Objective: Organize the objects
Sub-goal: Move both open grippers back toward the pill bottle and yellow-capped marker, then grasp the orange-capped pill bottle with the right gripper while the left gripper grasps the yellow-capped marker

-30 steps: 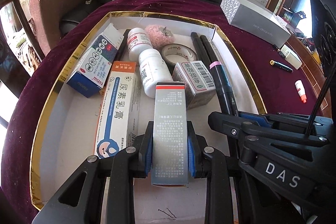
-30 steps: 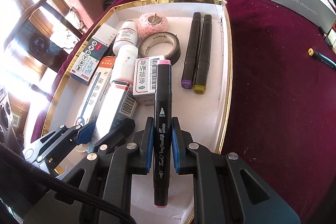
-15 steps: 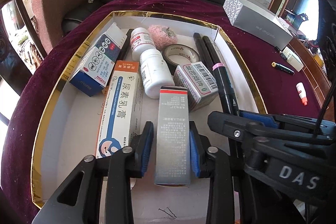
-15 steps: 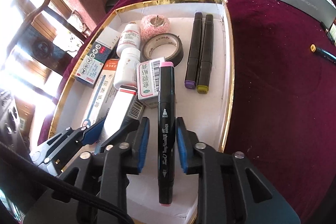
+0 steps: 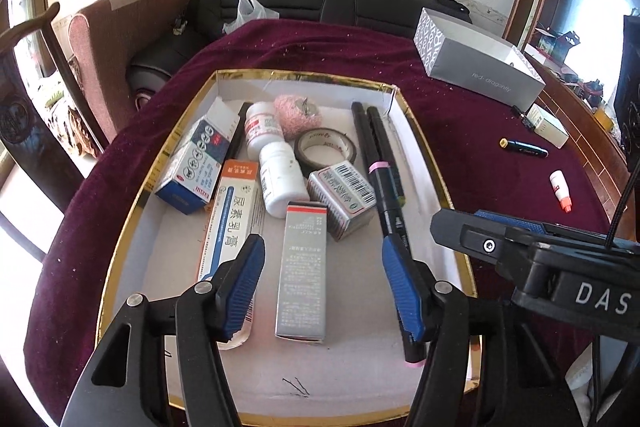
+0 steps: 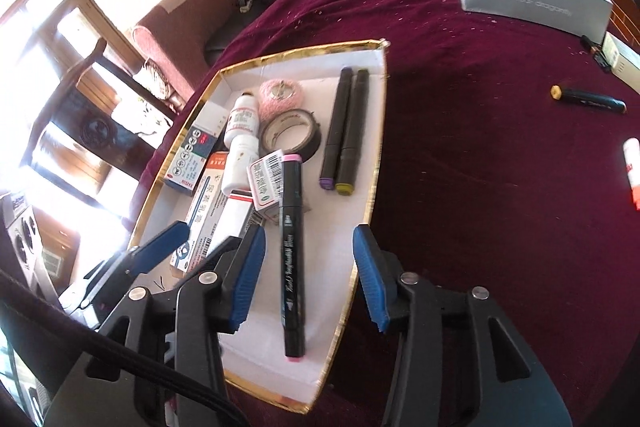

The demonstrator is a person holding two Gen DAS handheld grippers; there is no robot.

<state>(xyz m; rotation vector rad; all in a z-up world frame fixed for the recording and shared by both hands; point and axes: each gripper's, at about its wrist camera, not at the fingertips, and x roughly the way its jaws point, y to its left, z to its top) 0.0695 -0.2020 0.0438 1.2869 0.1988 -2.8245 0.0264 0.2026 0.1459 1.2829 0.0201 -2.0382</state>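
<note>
A white tray with a gold rim (image 5: 132,227) lies on a maroon cloth. A slim grey box (image 5: 302,271) lies flat in the tray, between the blue pads of my left gripper (image 5: 323,249). The jaws are opening and the pads stand clear of the box. In the right wrist view, a black marker with pink caps (image 6: 291,247) lies in the tray (image 6: 362,219) near its right rim. My right gripper (image 6: 309,239) is above it. Its jaws are opening and neither pad touches the marker. The same marker (image 5: 386,195) shows in the left wrist view, partly behind a finger.
The tray also holds two black markers (image 5: 372,135), a tape roll (image 5: 326,151), white bottles (image 5: 280,179), a pink puff (image 5: 296,111) and several cartons. On the cloth to the right lie a yellow-capped marker (image 6: 588,101), a small orange-tipped bottle (image 5: 560,189) and a long grey box (image 5: 480,67).
Both grippers were shut, the left on the grey box and the right on the pink-capped marker. Both have opened and drawn back upward. The box and marker now lie loose in the tray.
</note>
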